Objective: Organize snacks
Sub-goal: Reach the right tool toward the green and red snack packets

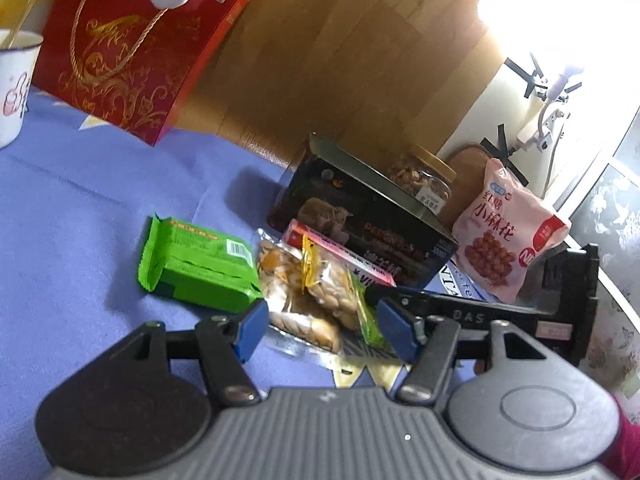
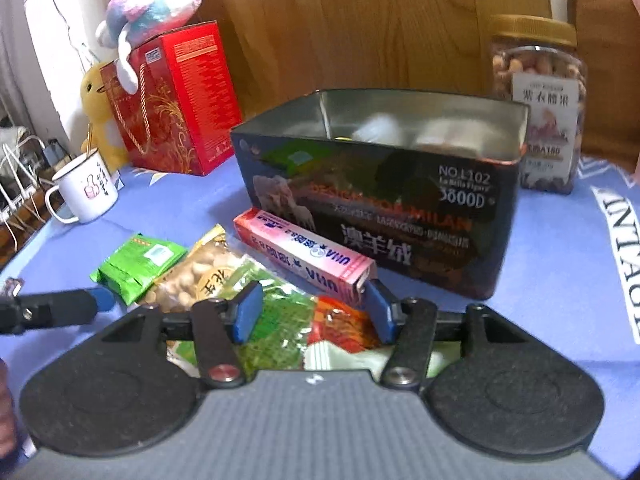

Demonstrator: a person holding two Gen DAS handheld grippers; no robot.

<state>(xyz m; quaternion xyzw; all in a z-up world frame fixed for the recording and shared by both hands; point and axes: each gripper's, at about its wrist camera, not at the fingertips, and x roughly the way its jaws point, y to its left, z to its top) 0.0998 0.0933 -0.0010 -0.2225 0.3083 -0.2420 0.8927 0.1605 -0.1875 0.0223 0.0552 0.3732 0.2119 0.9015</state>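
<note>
While the blue-clothed worktop (image 2: 560, 280) carries everything, the open dark tin (image 2: 380, 200) stands at twelve o'clock of the right tool (image 2: 312, 312); a pink carton (image 2: 304, 260) lies against its front; a green packet (image 1: 200, 268) sits at ten o'clock of the left tool (image 1: 320, 328); both tools gape half-wide, empty, over clear snack bags (image 1: 304, 292).

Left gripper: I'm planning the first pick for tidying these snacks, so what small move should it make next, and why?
Probably ease the left gripper forward and down, then close on the clear crinkly bag of pale snacks. Its blue pads stand apart with nothing pressed between them, that bag lies straight ahead on the blue cloth, and the open dark metal tin waits just behind.
</note>
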